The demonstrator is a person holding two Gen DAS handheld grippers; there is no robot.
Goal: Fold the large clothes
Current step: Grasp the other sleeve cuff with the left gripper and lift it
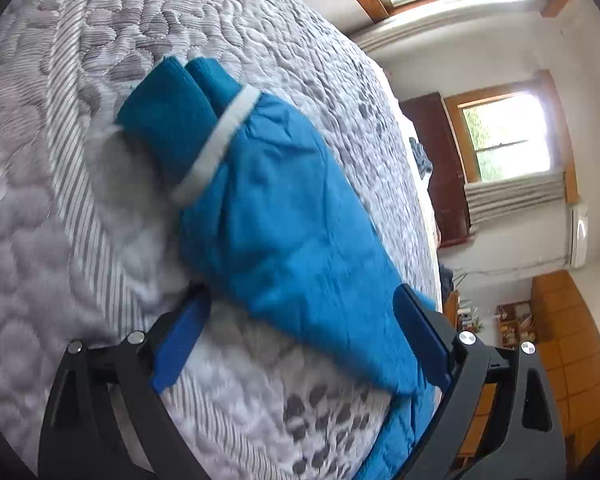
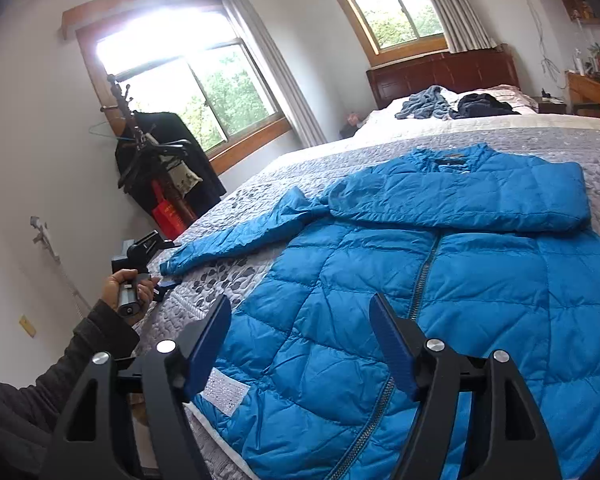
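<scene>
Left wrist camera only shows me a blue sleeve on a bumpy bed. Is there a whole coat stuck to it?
Observer: Yes. That sleeve belongs to a whole blue puffer jacket lying front up on the bed.
Operator: Where's its other sleeve?
Observer: The other sleeve is already folded across the chest.
Operator: Is the coat zipped up?
Observer: The zipper looks closed along the part that shows.
</scene>
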